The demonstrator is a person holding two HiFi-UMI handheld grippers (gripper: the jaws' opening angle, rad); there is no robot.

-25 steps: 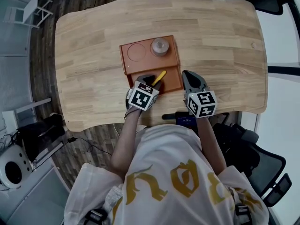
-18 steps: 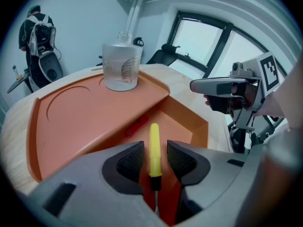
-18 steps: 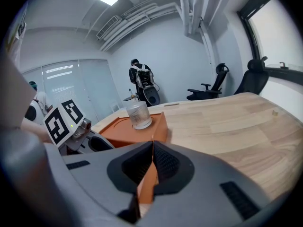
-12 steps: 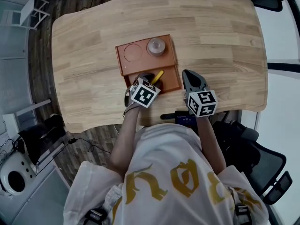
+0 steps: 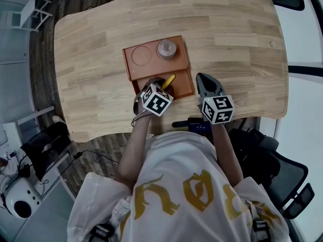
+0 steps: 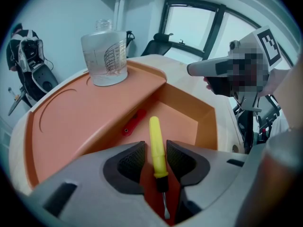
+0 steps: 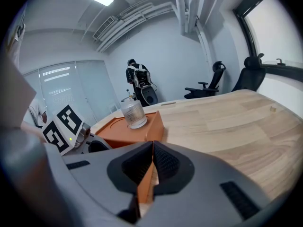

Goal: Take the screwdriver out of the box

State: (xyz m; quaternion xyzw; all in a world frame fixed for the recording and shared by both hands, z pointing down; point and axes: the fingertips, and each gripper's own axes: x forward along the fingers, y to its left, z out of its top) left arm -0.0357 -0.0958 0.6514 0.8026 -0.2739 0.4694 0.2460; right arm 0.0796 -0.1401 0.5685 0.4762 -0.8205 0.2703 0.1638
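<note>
An orange box [image 5: 179, 64] lies mid-table, with a clear jar [image 5: 166, 48] on its raised part. In its sunken compartment lies the yellow-handled screwdriver [image 5: 169, 80]. My left gripper [image 5: 162, 86] reaches steeply down into that compartment. In the left gripper view its jaws stand open around the screwdriver [image 6: 155, 145], with a thin gap on each side of the handle. A small red piece [image 6: 134, 122] lies beside it. My right gripper [image 5: 202, 78] is shut and empty, its tip at the box's right wall [image 7: 154, 126].
A round recess [image 5: 142, 56] marks the box top left of the jar. A dark device [image 5: 194, 125] lies at the table's near edge between my arms. An office chair [image 5: 282, 180] stands at the right. Bare wooden table [image 5: 237, 44] surrounds the box.
My left gripper has rolled a little over the compartment, so its marker cube shows a different angle. The right gripper has kept still.
</note>
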